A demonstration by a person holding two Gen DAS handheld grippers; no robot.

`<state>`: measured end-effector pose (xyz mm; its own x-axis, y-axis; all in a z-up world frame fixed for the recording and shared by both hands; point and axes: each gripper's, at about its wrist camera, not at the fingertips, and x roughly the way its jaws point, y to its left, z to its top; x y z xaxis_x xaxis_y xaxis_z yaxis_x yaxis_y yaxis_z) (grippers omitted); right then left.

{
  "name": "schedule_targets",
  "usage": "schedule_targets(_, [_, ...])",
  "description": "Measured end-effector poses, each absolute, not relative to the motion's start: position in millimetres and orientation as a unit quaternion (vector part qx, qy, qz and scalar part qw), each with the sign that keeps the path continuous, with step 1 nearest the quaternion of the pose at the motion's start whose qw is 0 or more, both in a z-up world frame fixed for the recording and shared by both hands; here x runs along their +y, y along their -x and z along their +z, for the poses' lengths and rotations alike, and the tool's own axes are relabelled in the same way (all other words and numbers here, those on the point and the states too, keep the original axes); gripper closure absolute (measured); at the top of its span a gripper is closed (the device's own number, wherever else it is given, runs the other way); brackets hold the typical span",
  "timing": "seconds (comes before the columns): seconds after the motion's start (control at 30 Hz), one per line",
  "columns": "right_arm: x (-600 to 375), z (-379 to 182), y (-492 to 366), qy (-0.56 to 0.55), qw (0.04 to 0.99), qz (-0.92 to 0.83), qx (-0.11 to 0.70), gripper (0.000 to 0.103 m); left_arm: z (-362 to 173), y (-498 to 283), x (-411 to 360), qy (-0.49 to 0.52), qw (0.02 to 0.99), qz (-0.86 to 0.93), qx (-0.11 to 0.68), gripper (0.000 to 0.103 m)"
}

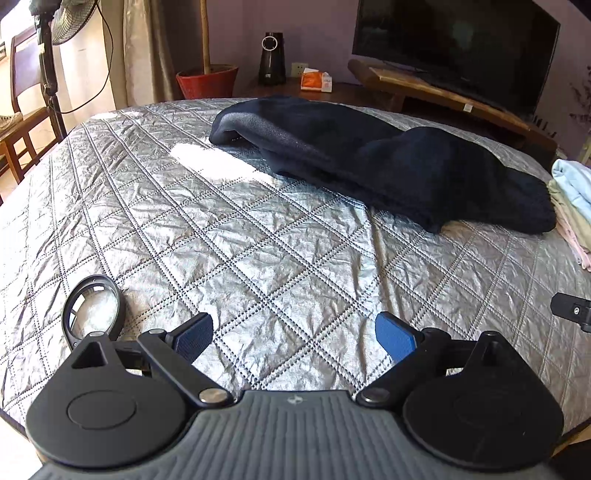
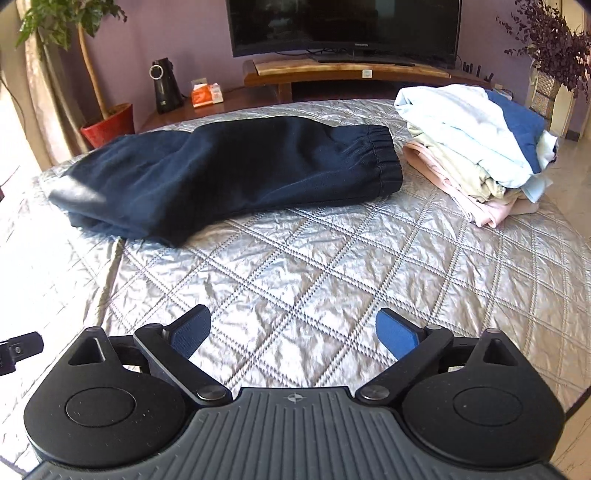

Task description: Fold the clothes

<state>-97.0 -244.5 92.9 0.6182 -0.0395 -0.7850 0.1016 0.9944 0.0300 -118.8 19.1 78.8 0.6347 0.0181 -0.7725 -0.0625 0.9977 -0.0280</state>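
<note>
My left gripper (image 1: 293, 338) and right gripper (image 2: 293, 336) hover spread and empty over the quilt (image 2: 295, 266). The dark trousers (image 2: 229, 177) lie folded lengthwise ahead, beside the stack of folded clothes (image 2: 476, 147); they probably need another fold.

A silver quilt (image 2: 295, 266) is covering the bed. Behind it, a television (image 2: 343, 26) is sitting on a wooden stand (image 2: 343, 72), with a black speaker (image 2: 166, 86), a tissue pack (image 2: 207, 94) and a red plant pot (image 2: 109, 123) standing nearby. A fan (image 1: 55, 22) and chair (image 1: 22, 92) are standing left.
</note>
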Motion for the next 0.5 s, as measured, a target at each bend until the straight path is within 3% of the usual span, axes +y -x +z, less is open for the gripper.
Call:
schedule_targets(0.07, [-239,117,121,-0.007,0.905,-0.051,0.421,0.015,91,141,12,0.016,0.908,0.010,0.420,0.008])
schedule_targets(0.2, [-240,158,171,0.007,0.920,-0.048,0.390,0.000,123,185,8,0.039,0.916,0.011,0.400,0.006])
schedule_targets(0.5, [-246,191,237,0.004,0.933,-0.034,0.357,0.001,178,244,-2,0.071,0.923,0.020,0.378,0.004])
